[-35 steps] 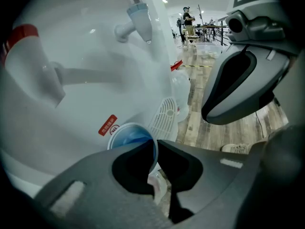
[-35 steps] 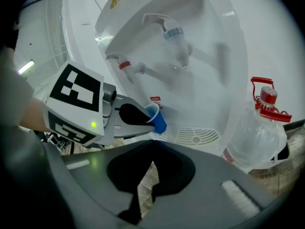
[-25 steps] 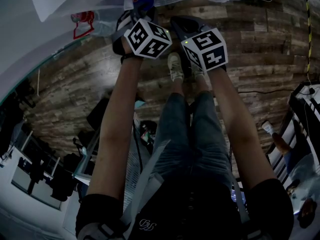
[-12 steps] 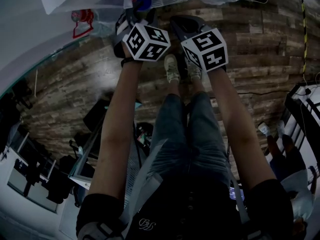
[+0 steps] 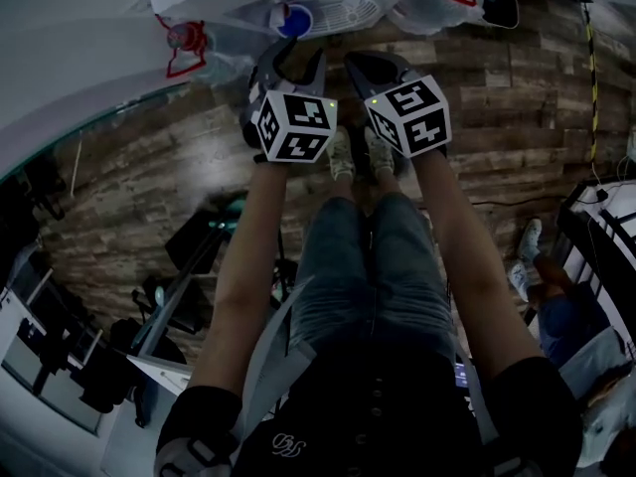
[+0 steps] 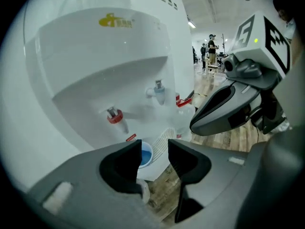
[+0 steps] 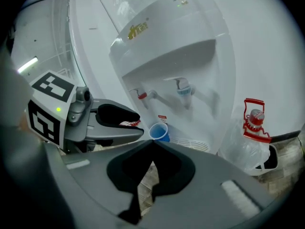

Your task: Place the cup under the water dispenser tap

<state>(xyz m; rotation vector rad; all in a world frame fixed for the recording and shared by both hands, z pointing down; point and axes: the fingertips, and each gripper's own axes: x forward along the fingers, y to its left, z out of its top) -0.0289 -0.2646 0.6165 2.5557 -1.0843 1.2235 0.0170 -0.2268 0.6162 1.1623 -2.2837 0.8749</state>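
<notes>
A small blue cup [image 5: 294, 20] [image 6: 144, 155] [image 7: 158, 131] stands upright on the drip tray [image 7: 188, 142] of a white water dispenser [image 6: 109, 56]. It is below the red tap [image 6: 114, 116] and blue tap [image 6: 158, 89], nearer the red one. My left gripper [image 5: 295, 60] [image 6: 152, 157] is open, drawn back from the cup. Its jaws have just been opening and nothing is between them; the cup shows through the gap. My right gripper [image 5: 370, 60] [image 7: 153, 143] hangs beside it, shut and empty.
A clear water bottle with a red handle [image 7: 252, 128] [image 5: 179, 48] stands right of the dispenser in the right gripper view. Below is a wooden floor [image 5: 517, 87]. The person's legs and shoes [image 5: 358, 152] are beneath the grippers. People stand far off in the room.
Both grippers have drawn back from the dispenser and risen. The left jaws, close around the cup earlier, now stand apart from it, and its cube has rolled. The cup stays on the tray.
</notes>
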